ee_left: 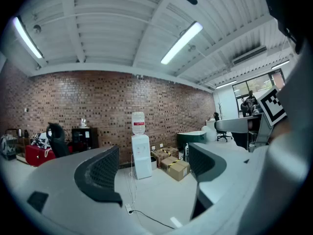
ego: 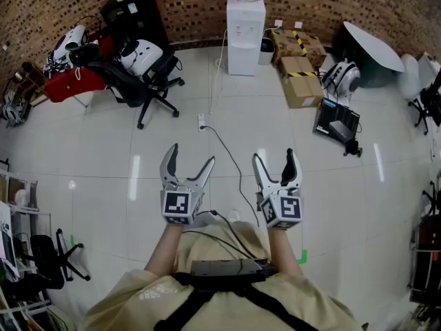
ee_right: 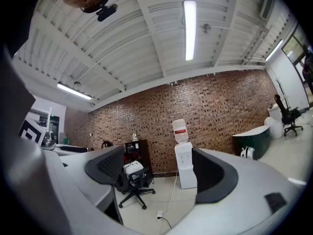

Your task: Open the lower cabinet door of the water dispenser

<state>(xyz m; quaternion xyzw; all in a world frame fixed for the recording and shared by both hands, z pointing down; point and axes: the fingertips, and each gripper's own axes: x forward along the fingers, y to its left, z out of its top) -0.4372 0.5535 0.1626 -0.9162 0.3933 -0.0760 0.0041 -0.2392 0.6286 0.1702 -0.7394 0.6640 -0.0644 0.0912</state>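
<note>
The white water dispenser (ego: 245, 36) stands against the brick wall at the far side of the room, with a bottle on top and its lower cabinet door (ego: 242, 61) closed. It also shows far off between the jaws as the dispenser (ee_left: 142, 158) in the left gripper view and the dispenser (ee_right: 186, 171) in the right gripper view. My left gripper (ego: 191, 155) and right gripper (ego: 273, 154) are held side by side in front of my body, well short of it. Both are open and hold nothing, as the left gripper (ee_left: 153, 152) and right gripper (ee_right: 157, 153) show in their own views.
A power strip (ego: 202, 121) and its cable lie on the tiled floor between me and the dispenser. An office chair (ego: 148, 71) stands to the left, cardboard boxes (ego: 300, 78) to the dispenser's right, and a round table (ego: 372, 47) further right.
</note>
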